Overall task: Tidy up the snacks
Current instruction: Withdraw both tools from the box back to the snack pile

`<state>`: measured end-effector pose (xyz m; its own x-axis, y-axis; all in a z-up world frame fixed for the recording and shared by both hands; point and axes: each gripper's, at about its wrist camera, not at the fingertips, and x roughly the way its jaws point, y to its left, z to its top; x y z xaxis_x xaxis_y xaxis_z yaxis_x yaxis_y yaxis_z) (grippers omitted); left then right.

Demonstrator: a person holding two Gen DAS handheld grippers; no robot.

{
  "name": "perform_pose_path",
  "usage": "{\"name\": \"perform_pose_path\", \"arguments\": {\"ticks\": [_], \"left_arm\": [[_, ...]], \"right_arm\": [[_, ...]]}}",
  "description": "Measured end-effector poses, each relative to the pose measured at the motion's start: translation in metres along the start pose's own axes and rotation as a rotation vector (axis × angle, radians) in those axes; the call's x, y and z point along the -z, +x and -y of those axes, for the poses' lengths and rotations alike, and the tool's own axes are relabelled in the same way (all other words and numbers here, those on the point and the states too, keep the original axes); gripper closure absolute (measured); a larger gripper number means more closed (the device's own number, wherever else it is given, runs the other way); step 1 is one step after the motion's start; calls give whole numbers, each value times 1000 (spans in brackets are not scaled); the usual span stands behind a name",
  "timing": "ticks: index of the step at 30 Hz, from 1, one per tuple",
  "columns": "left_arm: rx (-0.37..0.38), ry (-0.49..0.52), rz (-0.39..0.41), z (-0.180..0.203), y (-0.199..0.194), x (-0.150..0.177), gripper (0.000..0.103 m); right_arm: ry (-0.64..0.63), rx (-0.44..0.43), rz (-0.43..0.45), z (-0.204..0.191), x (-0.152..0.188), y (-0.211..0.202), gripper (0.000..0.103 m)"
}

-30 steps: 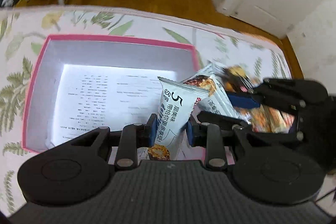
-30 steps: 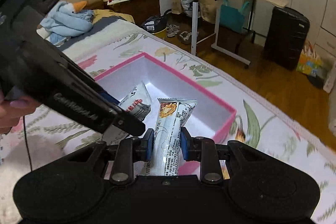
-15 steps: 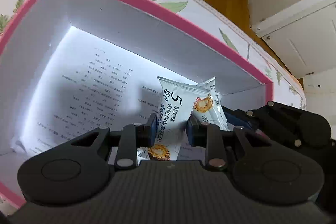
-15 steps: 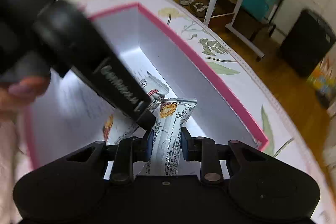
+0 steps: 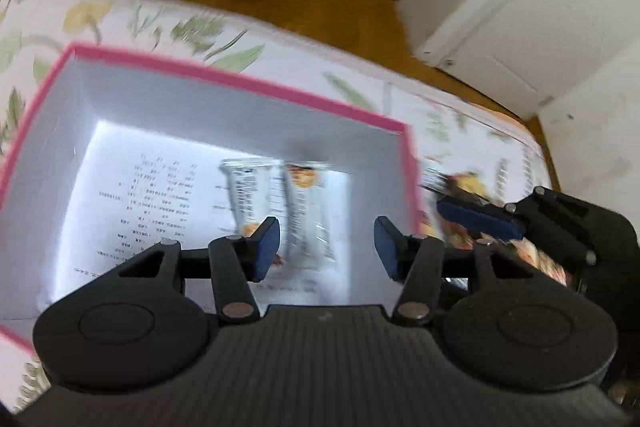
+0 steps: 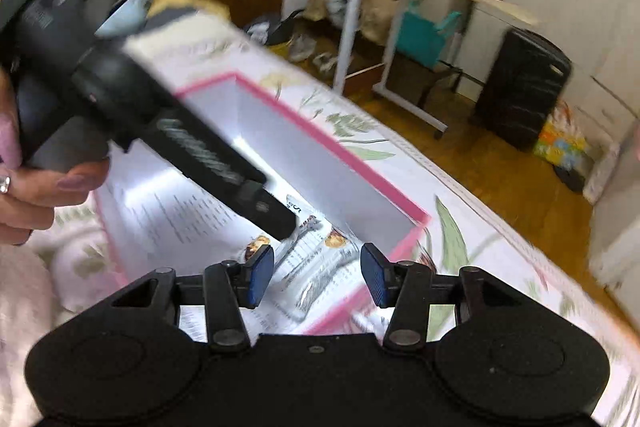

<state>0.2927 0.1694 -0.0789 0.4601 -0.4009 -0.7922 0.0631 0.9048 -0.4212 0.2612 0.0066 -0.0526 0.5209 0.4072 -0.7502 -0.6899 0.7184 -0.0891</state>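
Two white snack bar packets lie side by side on the printed sheet [image 5: 152, 211] that lines the floor of the pink-rimmed box [image 5: 240, 77], close to the box's wall nearest the wardrobe: one packet [image 5: 250, 195] shows its text side, and the other packet [image 5: 308, 207], touching it, carries a picture of a round biscuit at its far end. Above that corner of the box the left gripper [image 5: 326, 243] hangs with its jaws opening, the blue pads [image 5: 266, 247] standing clear on either side of the second packet and pressing on nothing. The right gripper [image 6: 318, 275], seen from its own camera, also has its jaws opening over the same corner of the box, with the packets lying loose on the sheet below the gap and neither pad touching them. In the left wrist view the right gripper's blue-tipped finger sits just outside the box, over a blurred heap of further snack packets [image 5: 460, 187] on the floral bedspread [image 5: 192, 23] beside the box. The person's left hand [image 6: 36, 187] grips the black handle above the box's near side. Beyond the box and the bed lie a wooden floor [image 6: 500, 163], a black suitcase [image 6: 524, 87] and a white wardrobe door [image 5: 520, 7], all blurred
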Motion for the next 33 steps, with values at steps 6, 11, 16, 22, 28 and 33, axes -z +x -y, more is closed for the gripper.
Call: {"name": "perform_pose_path", "arguments": {"ticks": [6, 11, 16, 22, 28, 33], "left_arm": [[17, 202, 52, 45, -60, 30, 52], [69, 270, 67, 74, -81, 62, 54], [105, 289, 64, 93, -73, 102, 55], [120, 253, 34, 105, -43, 129, 56], [132, 213, 44, 126, -10, 125, 56], [59, 162, 25, 137, 33, 110, 52]], "right_arm": [[225, -62, 71, 24, 39, -79, 50], [288, -44, 125, 32, 82, -106, 47], [388, -33, 173, 34, 132, -115, 45], [320, 28, 157, 35, 152, -92, 45], [212, -7, 139, 36, 159, -55, 43], [146, 11, 101, 33, 161, -18, 29]]}}
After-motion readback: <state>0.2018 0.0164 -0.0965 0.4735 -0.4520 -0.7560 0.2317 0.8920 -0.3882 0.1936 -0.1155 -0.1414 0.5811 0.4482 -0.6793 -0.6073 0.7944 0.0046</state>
